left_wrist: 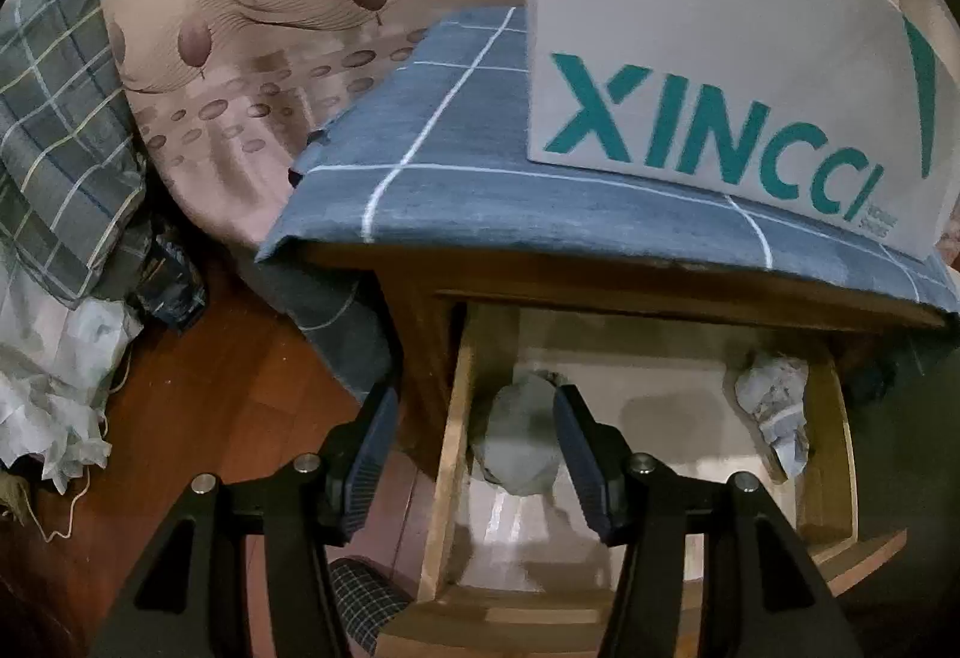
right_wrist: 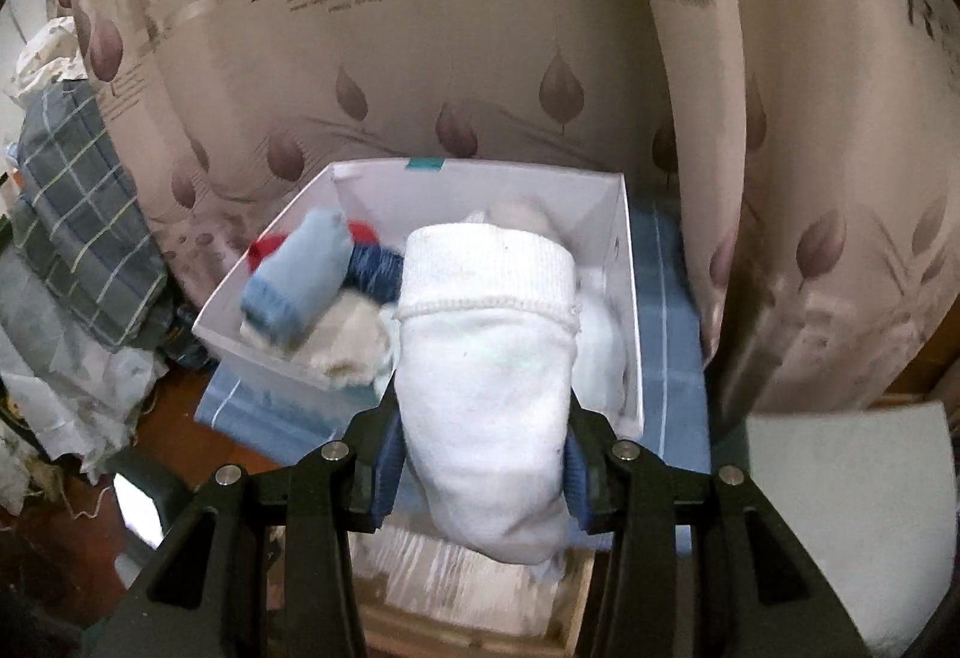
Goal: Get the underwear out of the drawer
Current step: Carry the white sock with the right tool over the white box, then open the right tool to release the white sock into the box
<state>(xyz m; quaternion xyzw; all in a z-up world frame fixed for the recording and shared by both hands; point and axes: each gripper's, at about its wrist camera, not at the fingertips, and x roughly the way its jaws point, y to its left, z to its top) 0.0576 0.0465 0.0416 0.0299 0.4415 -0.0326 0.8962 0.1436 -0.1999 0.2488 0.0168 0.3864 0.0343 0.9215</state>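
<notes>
- Left wrist view: the left gripper (left_wrist: 477, 454) is seen at lower centre with its jaws apart and nothing between the pads; the wooden side rail of the open drawer (left_wrist: 447, 454) lies behind the gap.
- A grey rolled garment (left_wrist: 516, 442) is seen on the drawer floor, just behind the right finger; a pale crumpled garment (left_wrist: 774, 406) lies at the drawer's right side, well apart from the first.
- Above the drawer, a blue checked cloth (left_wrist: 480, 166) covers the cabinet top, and a white box printed "XINCCI" (left_wrist: 708, 57) stands on it at upper right.
- Right wrist view: the right gripper (right_wrist: 480, 472) is closed on a white rolled garment (right_wrist: 486, 388), which is pinched on both sides by the blue pads (right_wrist: 387, 472) and stands out beyond the fingertips.
- Behind the held garment, at centre frame, an open white box (right_wrist: 624, 262) is seen holding a light blue roll (right_wrist: 306, 274), a dark blue piece and white pieces.
- A leaf-printed curtain (right_wrist: 420, 57) fills the upper frame.
</notes>
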